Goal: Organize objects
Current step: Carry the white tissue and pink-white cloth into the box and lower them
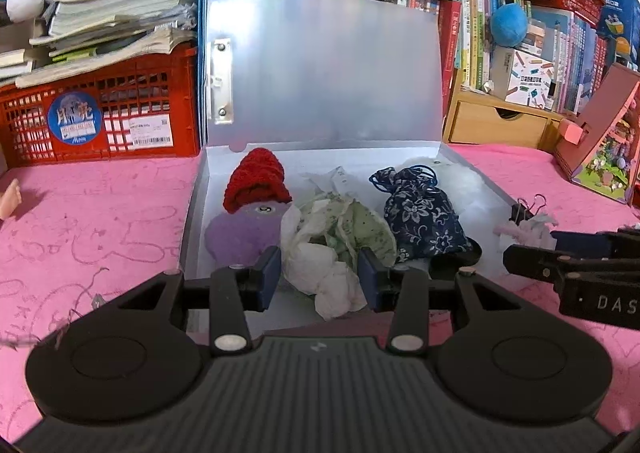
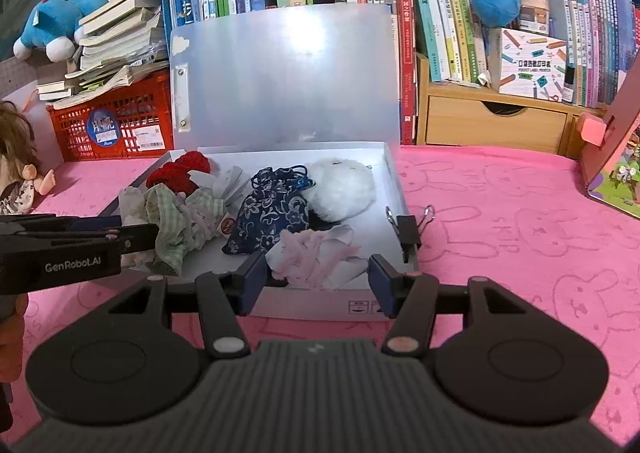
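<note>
A grey file box [image 1: 192,213] is seen on the pink cloth [image 1: 100,213] covering the tabletop, its lid [image 1: 320,69] propped upright toward the back edge, where books and a red crate [image 1: 100,113] are stacked. Inside the box, a purple plush with a red knitted hat [image 1: 256,181] is placed at the left wall, a blue floral pouch [image 1: 420,213] sits right of the middle, and a white fluffy toy [image 2: 344,189] is tucked in the far right corner. A crumpled green-and-white cloth [image 1: 332,245] is gripped between the pads of the left hand-held gripper [image 1: 319,277], over the near middle of the box. A pale pink-and-white fabric piece [image 2: 316,257] is clasped by the right hand-held gripper [image 2: 316,281] at the near right corner. A black binder clip [image 2: 408,229] is clamped on the right wall.
</note>
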